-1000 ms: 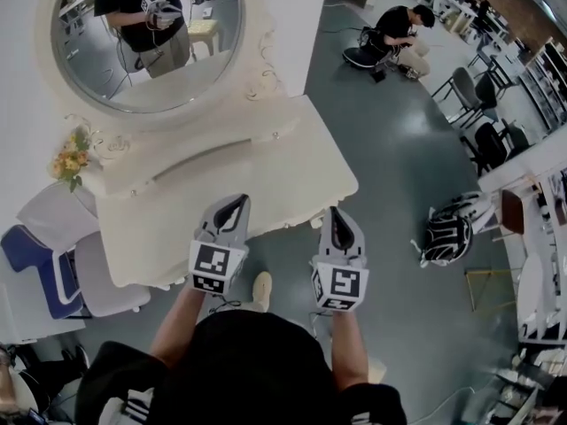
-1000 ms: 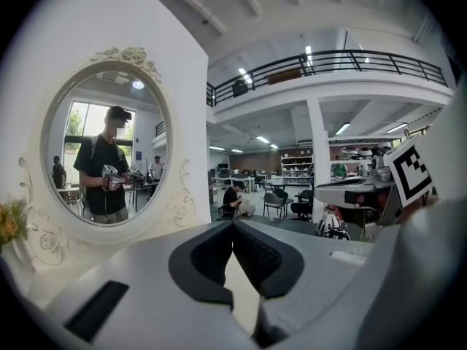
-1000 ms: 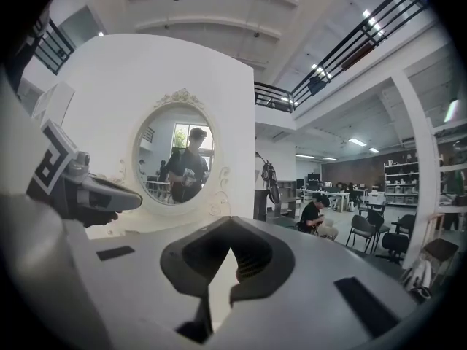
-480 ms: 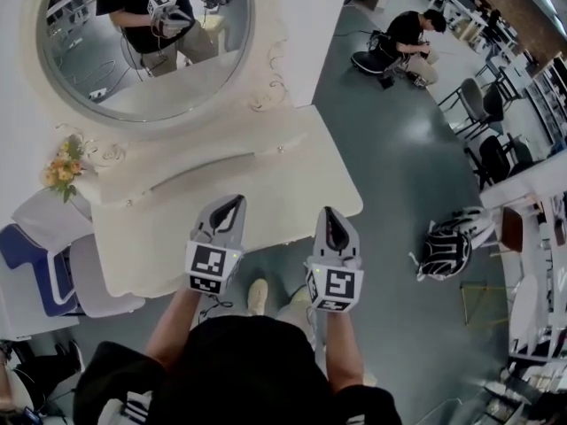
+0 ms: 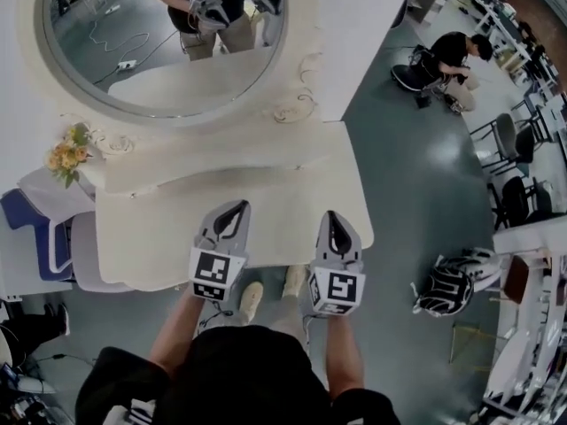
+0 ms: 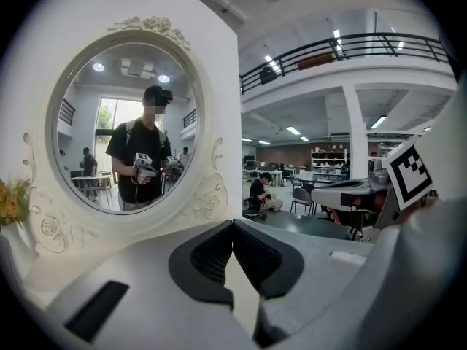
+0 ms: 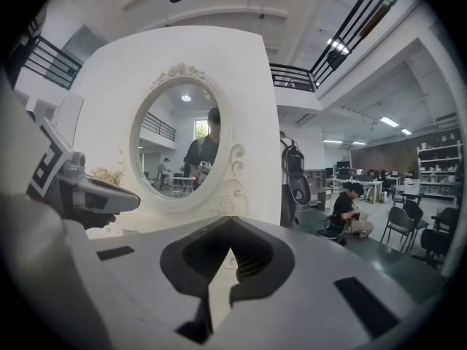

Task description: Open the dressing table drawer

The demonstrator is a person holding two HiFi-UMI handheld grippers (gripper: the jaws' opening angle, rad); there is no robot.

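The cream dressing table (image 5: 159,233) stands straight ahead, with an oval mirror (image 5: 159,42) above a raised shelf that carries small knobs (image 5: 298,168). The front drawer is hidden below the tabletop in the head view. My left gripper (image 5: 232,209) and right gripper (image 5: 334,215) hover side by side over the table's front edge, pointing at the mirror. Both have their tips together and hold nothing. In the left gripper view, the shut jaws (image 6: 233,224) face the mirror (image 6: 131,137). The right gripper view has its shut jaws (image 7: 232,221) toward the mirror (image 7: 182,144).
A flower bunch (image 5: 66,153) sits at the table's left end. A blue and white chair (image 5: 53,246) stands to the left. On the floor to the right lies a backpack (image 5: 447,282). A crouching person (image 5: 447,60) and office chairs (image 5: 505,140) are farther right.
Both grippers have moved forward from in front of the table to over its front edge. The table and mirror now sit nearer and more centred in the head view.
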